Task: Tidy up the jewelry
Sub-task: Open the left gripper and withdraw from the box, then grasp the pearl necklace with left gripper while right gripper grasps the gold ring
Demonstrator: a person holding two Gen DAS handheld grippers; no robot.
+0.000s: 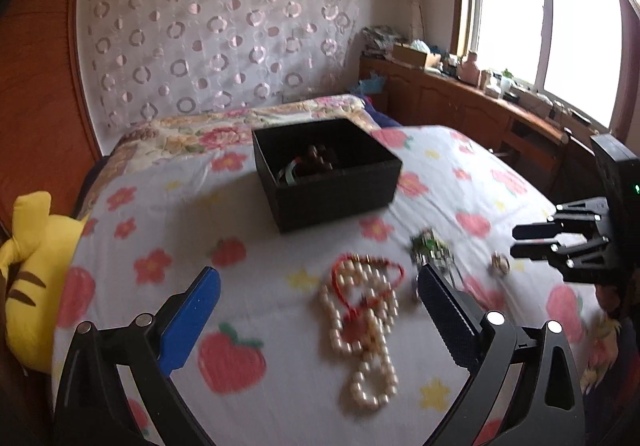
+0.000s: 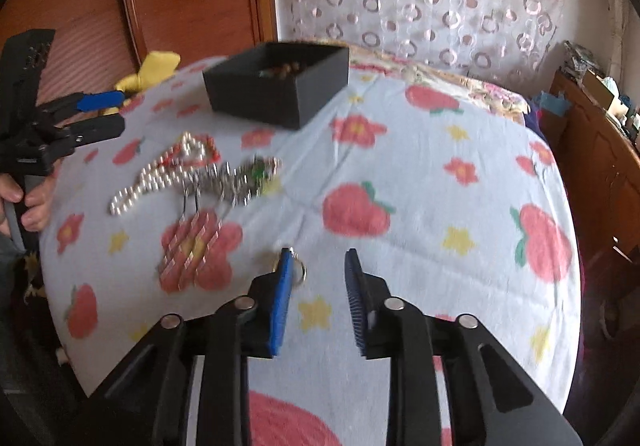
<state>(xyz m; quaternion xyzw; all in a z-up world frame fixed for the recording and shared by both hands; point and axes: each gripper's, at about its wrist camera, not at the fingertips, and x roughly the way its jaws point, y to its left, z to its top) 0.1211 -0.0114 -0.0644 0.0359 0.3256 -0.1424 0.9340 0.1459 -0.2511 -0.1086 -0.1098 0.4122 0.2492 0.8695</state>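
The tangled strand of cream pearl beads wound with a red beaded cord (image 1: 362, 320) lies on the strawberry-print bedspread (image 1: 256, 266) between the widely spread, empty fingers of the left gripper (image 1: 320, 306), its long axis running from 12 to 6 o'clock, with the open black box (image 1: 326, 174) beyond at 12. The right gripper (image 2: 318, 266), spread and pinching nothing, is farther off. Only its view shows the dangling silver earrings (image 2: 192, 246) and a small ring (image 2: 300, 270) just beside its left finger.
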